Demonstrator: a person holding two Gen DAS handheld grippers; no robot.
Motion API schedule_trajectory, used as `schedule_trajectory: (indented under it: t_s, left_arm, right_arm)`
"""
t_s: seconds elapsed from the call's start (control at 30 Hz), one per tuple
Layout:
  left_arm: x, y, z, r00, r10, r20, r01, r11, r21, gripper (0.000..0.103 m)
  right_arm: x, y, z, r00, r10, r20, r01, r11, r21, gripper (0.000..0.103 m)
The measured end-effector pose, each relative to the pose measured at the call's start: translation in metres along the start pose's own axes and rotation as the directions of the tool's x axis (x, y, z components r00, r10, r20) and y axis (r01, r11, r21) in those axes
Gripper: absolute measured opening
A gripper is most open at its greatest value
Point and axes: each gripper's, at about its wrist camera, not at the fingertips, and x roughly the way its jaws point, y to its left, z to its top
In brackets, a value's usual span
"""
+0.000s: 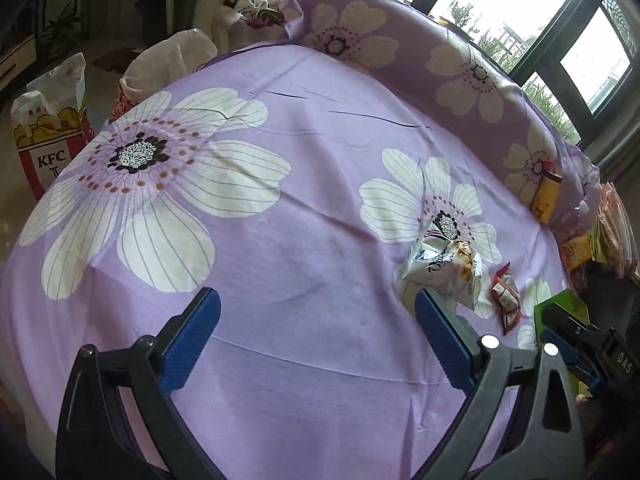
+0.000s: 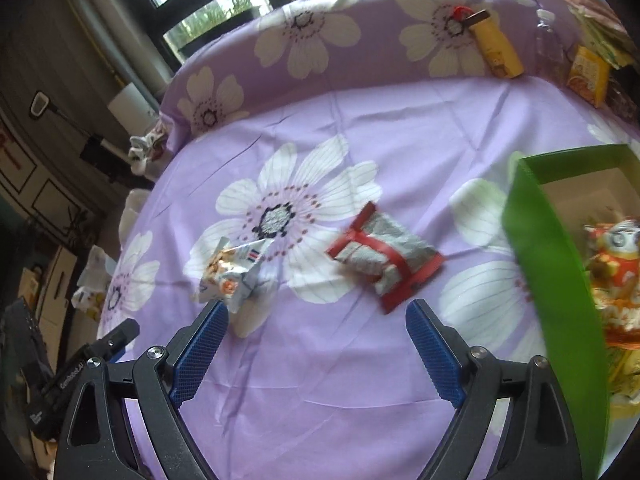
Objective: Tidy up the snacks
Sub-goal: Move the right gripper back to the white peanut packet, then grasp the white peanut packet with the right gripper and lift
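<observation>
Two snack packets lie on the purple flowered cloth [image 1: 280,240]. A crumpled white packet [image 1: 440,272] [image 2: 234,276] and a red-and-silver packet [image 1: 506,300] [image 2: 386,258] rest a short way apart. My left gripper [image 1: 316,312] is open over bare cloth, the white packet just past its right fingertip. My right gripper [image 2: 316,320] is open and empty, with the red-and-silver packet just beyond and between its tips. A green box [image 2: 560,280] at the right holds several orange snack packets [image 2: 616,264]. The right gripper's body [image 1: 576,344] shows at the left view's right edge.
A yellow box [image 2: 500,50] [image 1: 544,200] leans on the flowered bolster [image 2: 340,36] at the back. An orange carton [image 2: 588,74], a clear bottle [image 2: 550,46] and stacked packets sit far right. A fast-food paper bag [image 1: 48,136] and white plastic bags stand off the left edge.
</observation>
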Motion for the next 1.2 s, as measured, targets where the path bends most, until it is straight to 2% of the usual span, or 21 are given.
schedule_trajectory:
  t_s: [0.07,0.13,0.27,0.37,0.53,0.6,0.73,0.8,0.9,1.1,1.2]
  left_arm:
    - [0.001,0.004,0.001,1.0,0.012,-0.001,-0.012,1.0,-0.014,0.099]
    - [0.003,0.006,0.001,0.999,0.032,-0.012,-0.032,0.999,-0.02,0.1]
    - [0.003,0.009,0.004,0.999,0.046,-0.02,-0.046,0.999,-0.012,0.1]
    - [0.0,0.017,0.01,0.999,0.039,-0.007,-0.039,0.998,-0.046,0.1]
    - [-0.003,0.029,0.016,0.999,0.028,-0.017,-0.03,0.996,-0.085,0.1]
    - [-0.006,0.03,0.017,1.0,0.011,-0.012,-0.012,0.996,-0.086,0.1]
    - [-0.006,0.031,0.019,1.0,-0.002,-0.013,0.001,0.995,-0.098,0.101]
    - [-0.005,0.031,0.018,1.0,-0.001,-0.018,-0.001,0.996,-0.095,0.101]
    - [-0.005,0.029,0.017,1.0,-0.002,-0.017,0.0,0.996,-0.091,0.101]
    - [-0.001,0.019,0.012,1.0,0.01,-0.02,-0.011,0.999,-0.047,0.101]
    - [0.001,0.012,0.006,1.0,0.011,-0.028,-0.011,1.0,-0.018,0.101]
  right_arm:
    - [0.02,0.016,0.003,0.998,0.029,-0.062,-0.028,1.0,0.009,0.09]
    - [0.038,0.031,0.008,0.995,0.023,-0.094,-0.023,1.0,0.001,0.09]
    - [0.068,0.057,0.019,0.992,-0.056,-0.115,0.054,0.998,-0.015,0.09]
    - [0.084,0.072,0.027,0.988,-0.099,-0.115,0.096,0.995,-0.032,0.09]
    - [0.116,0.091,0.031,0.967,-0.222,-0.128,0.21,0.972,-0.101,0.09]
    - [0.124,0.095,0.029,0.961,-0.247,-0.122,0.233,0.965,-0.121,0.09]
    - [0.127,0.095,0.025,0.963,-0.247,-0.105,0.233,0.964,-0.132,0.088]
    - [0.125,0.094,0.024,0.962,-0.252,-0.101,0.236,0.961,-0.146,0.069]
    - [0.119,0.093,0.02,0.966,-0.241,-0.095,0.221,0.958,-0.181,0.053]
    - [0.082,0.085,0.002,0.983,-0.139,-0.122,0.112,0.973,-0.202,0.052]
    - [0.061,0.071,-0.012,0.983,-0.072,-0.17,0.041,0.982,-0.183,0.052]
